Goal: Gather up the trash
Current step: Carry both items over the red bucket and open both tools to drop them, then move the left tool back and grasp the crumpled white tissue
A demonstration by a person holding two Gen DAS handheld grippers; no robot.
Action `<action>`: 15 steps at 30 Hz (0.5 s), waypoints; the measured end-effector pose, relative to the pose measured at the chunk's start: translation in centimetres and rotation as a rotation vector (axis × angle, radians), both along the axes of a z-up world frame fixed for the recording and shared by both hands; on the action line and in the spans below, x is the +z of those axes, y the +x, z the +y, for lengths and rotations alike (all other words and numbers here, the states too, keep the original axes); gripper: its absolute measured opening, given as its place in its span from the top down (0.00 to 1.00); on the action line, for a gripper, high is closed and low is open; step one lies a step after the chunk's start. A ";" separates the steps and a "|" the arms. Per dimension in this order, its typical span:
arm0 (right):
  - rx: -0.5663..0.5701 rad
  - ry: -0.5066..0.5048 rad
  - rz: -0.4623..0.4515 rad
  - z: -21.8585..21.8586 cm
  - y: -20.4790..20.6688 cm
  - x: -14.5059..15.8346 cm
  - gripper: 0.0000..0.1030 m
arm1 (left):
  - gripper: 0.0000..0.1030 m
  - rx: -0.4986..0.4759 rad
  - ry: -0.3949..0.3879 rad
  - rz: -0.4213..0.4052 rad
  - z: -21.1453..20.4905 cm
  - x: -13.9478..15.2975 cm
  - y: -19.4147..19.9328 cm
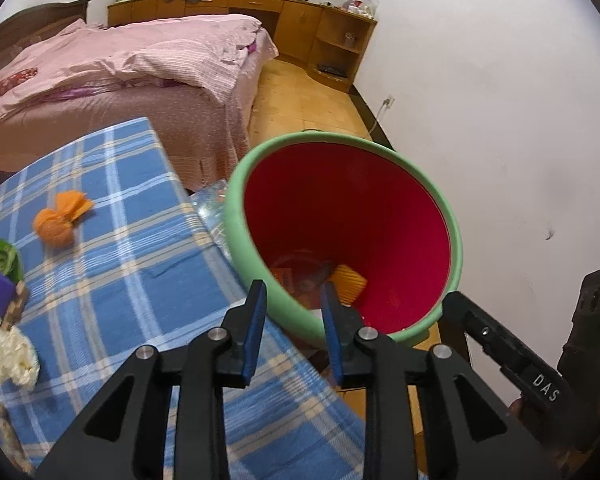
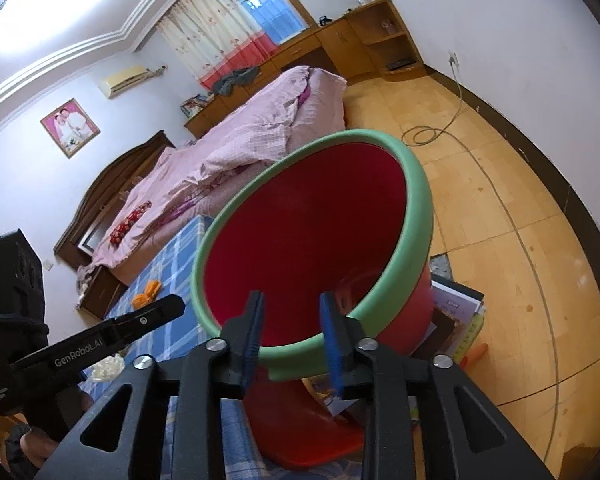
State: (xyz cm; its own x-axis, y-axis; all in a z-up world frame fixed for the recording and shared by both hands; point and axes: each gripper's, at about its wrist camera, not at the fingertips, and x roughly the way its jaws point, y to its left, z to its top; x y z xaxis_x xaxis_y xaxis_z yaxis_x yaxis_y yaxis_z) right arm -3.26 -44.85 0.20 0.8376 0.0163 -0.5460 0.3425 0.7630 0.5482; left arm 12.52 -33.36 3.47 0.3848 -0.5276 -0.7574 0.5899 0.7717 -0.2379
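Both my left fingers point(image 1: 294, 294) and right fingers point(image 2: 290, 304) straddle the red bin's green rim point(image 1: 260, 280), parted and not pressing, beside the worktop point(image 1: 112, 248) for trash.

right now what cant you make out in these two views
- Bin contents: left wrist view, dim at the bottom and partly behind the left claw; right wrist view, hidden by the bin's near rim.
- White crumpled wad: cut by the left edge.
- Green item: cut by the left edge.
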 end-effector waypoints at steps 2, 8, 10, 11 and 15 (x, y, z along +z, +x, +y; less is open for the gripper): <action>-0.001 -0.008 -0.009 0.2 -0.2 0.5 0.70 | 0.74 0.015 -0.009 0.004 0.9 0.4 -0.2; 0.022 -0.009 -0.034 1.7 -0.7 1.3 0.69 | 0.74 0.046 -0.017 0.002 3.5 1.5 -1.0; 0.032 -0.004 -0.035 2.2 -0.7 1.3 0.69 | 0.74 0.066 -0.024 -0.003 4.7 1.9 -1.3; 0.041 -0.004 -0.035 2.6 -0.6 1.4 0.69 | 0.74 0.074 -0.029 -0.006 5.2 2.0 -1.4; 0.070 -0.012 -0.039 4.1 -0.6 1.7 0.69 | 0.74 0.120 -0.034 -0.015 7.7 2.5 -1.7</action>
State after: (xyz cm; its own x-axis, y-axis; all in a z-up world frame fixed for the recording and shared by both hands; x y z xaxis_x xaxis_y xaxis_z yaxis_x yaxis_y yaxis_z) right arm -3.86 -40.74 1.88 0.8551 0.0698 -0.5137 0.2665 0.7907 0.5511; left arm 10.86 -25.71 5.94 0.4582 -0.5025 -0.7332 0.4976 0.8285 -0.2569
